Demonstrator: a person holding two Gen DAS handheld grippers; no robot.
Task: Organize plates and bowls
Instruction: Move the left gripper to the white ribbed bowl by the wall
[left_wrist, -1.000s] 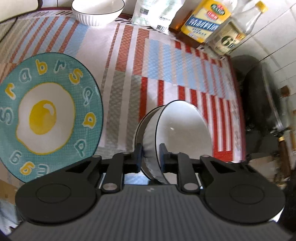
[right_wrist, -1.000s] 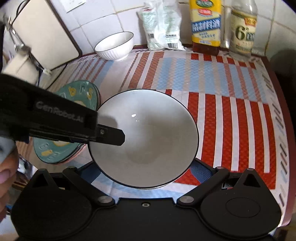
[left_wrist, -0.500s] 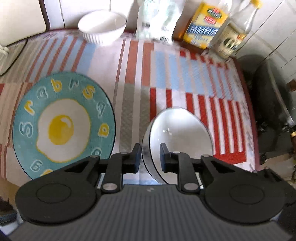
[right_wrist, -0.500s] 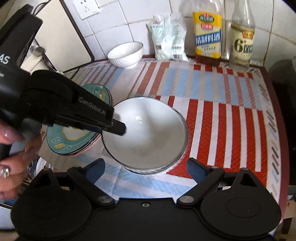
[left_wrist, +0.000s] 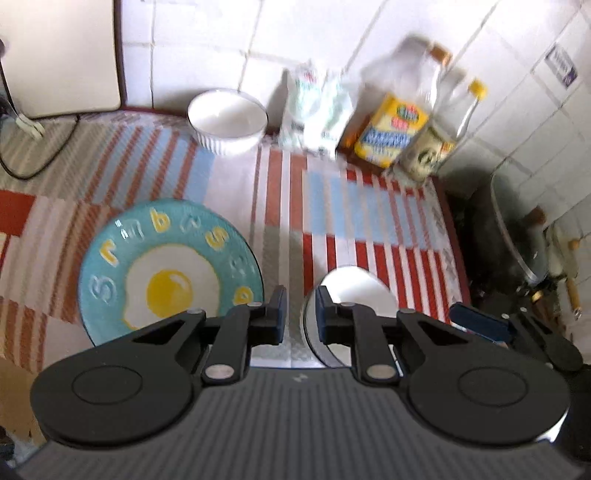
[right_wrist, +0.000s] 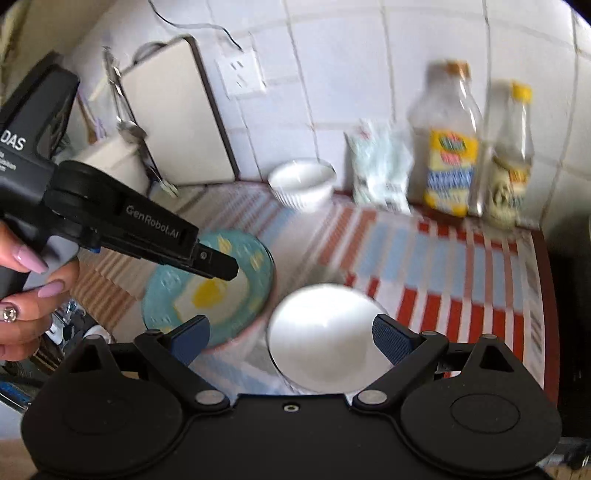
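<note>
Judging by how things lie, I put the job past halfway. The egg plate (left_wrist: 170, 273) tops a stack, a pink rim showing beneath it in the right wrist view. The plain bowl (right_wrist: 325, 339) sits on the mat (left_wrist: 280, 184) just right of that plate. The ribbed bowl (left_wrist: 227, 122) stands well behind the plate, by the wall, and I expect it is yet to be gathered.

The left gripper (left_wrist: 301, 306) hangs over the plate's right edge, its jaws nearly together and closing on nothing. The plain bowl lies just past its right finger, untouched. The right gripper (right_wrist: 291, 325), right of the plate, stands wide and empty above the plain bowl, which shows between its fingers.
</note>
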